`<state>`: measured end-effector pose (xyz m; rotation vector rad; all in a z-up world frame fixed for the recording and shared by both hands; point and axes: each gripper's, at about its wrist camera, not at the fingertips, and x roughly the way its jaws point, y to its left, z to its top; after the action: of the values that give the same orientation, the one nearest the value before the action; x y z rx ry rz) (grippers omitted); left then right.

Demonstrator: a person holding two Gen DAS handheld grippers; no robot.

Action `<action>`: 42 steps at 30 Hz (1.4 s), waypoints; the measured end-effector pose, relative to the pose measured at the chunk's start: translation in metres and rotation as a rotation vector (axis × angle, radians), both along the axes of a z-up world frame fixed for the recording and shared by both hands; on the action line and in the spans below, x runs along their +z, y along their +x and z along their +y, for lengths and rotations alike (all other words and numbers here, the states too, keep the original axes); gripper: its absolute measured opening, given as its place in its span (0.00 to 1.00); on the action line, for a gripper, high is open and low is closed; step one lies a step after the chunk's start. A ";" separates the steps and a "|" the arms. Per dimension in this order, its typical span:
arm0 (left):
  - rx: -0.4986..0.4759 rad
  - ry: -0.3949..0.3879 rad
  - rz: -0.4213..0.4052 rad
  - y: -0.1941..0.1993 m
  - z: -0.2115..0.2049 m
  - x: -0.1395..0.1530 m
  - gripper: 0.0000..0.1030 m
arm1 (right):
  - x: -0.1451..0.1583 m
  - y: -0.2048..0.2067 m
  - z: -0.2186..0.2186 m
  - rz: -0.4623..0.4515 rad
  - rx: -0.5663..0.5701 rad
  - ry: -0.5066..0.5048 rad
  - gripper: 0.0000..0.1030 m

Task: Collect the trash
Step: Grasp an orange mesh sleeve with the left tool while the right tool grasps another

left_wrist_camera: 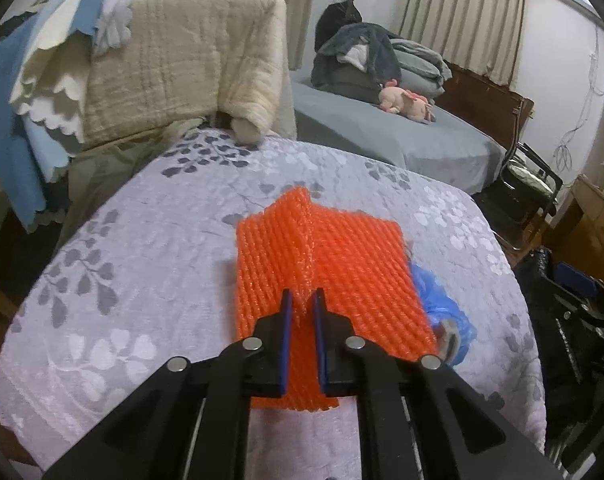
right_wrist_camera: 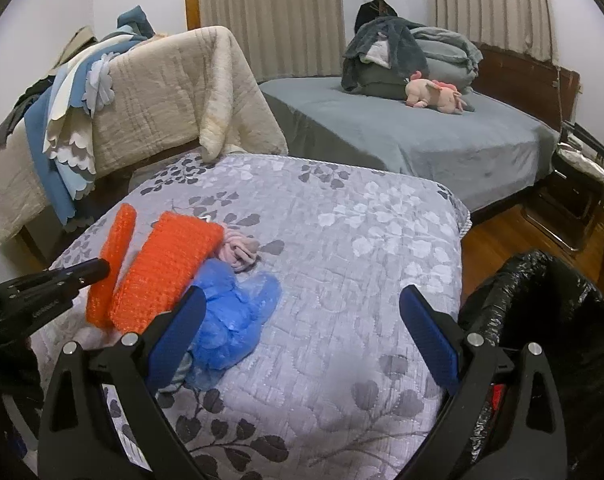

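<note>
An orange foam net sleeve (left_wrist_camera: 322, 252) lies on the floral grey bedspread (left_wrist_camera: 142, 240). My left gripper (left_wrist_camera: 302, 300) is shut on a raised fold of it; in the right wrist view the net (right_wrist_camera: 162, 272) shows with the left gripper's fingers (right_wrist_camera: 82, 272) on it. A crumpled blue plastic bag (right_wrist_camera: 230, 320) lies beside the net, also in the left wrist view (left_wrist_camera: 438, 300). A pink crumpled piece (right_wrist_camera: 240, 250) lies behind it. My right gripper (right_wrist_camera: 302, 312) is open and empty above the bedspread, right of the blue bag.
A black trash bag (right_wrist_camera: 542, 320) stands open at the bed's right side. A cream quilt (right_wrist_camera: 162, 92) and blue cloths hang over a rail behind. A second bed (right_wrist_camera: 422, 132) with clothes and a pink plush toy (right_wrist_camera: 434, 94) is further back. A chair (right_wrist_camera: 582, 168) stands at right.
</note>
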<state>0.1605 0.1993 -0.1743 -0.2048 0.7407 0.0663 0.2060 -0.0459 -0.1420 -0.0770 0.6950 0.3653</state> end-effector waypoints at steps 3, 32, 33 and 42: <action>0.021 0.007 0.002 -0.006 0.010 0.004 0.10 | 0.001 0.001 0.008 -0.001 0.012 0.007 0.92; 0.134 0.017 0.083 -0.010 0.060 -0.040 0.09 | -0.009 0.008 0.075 0.022 0.113 0.027 0.91; 0.136 0.016 0.077 -0.010 0.061 -0.038 0.09 | -0.009 0.008 0.080 0.022 0.126 0.026 0.90; 0.133 0.006 0.035 -0.012 0.065 -0.012 0.09 | -0.026 0.020 0.108 0.093 0.166 0.023 0.68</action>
<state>0.1480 0.2644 -0.1868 -0.2475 0.7610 0.1985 0.2258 0.0619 -0.1685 -0.0964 0.7783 0.5387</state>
